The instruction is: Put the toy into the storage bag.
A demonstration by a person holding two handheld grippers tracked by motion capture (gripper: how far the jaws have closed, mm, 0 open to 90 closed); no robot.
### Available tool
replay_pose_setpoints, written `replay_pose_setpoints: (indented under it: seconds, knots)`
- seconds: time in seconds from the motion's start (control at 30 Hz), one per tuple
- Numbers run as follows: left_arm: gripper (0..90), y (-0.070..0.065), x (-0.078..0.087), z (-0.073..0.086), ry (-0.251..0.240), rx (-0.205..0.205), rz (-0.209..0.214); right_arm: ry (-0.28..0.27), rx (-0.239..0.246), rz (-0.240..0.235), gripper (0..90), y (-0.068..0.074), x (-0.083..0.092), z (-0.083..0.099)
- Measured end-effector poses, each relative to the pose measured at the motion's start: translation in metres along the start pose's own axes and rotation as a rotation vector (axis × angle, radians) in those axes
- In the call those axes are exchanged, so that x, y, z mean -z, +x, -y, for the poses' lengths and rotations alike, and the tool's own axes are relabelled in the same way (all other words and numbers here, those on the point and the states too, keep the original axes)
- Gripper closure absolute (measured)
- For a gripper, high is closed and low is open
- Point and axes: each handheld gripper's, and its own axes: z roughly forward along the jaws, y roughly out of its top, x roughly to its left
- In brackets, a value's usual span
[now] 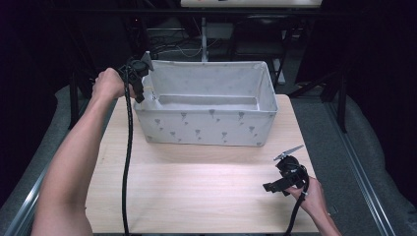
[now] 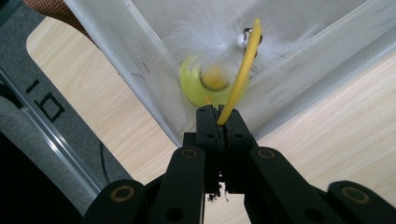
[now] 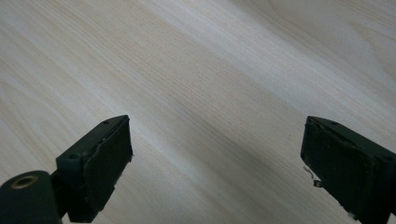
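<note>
The left gripper [image 2: 219, 122] is clamped on a thin yellow loop [image 2: 240, 79], jaws pressed together, poised at the near-left corner of the fabric bin [image 1: 206, 125]. The right gripper [image 3: 215, 158] hangs with jaws spread wide and nothing between them, over the bare wooden table [image 1: 196, 191] at its near-right.

The bin, pale grey with small dark printed motifs, stands toward the table's far side. Inside its corner the loop dangles a yellow-green ring [image 2: 198, 86], white feathers [image 2: 205, 39] and a small metal bell [image 2: 243, 37]. Beside the table, floor markings [image 2: 46, 100] read roughly "10".
</note>
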Motion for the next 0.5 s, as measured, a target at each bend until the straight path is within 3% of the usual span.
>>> replay_pose_setpoints:
  seconds: [0.4,0.5]
  knots:
    - [88.0,0.0010,-0.0076,-0.0005,0.014,-0.002,0.005,0.001,-0.002,-0.005,8.6,0.0002,-0.0008,0.0002]
    - [83.0,0.0007,-0.0024,-0.0004,-0.020,0.008,0.007,0.000,-0.002,-0.017,8.5,0.0005,-0.0006,-0.0002]
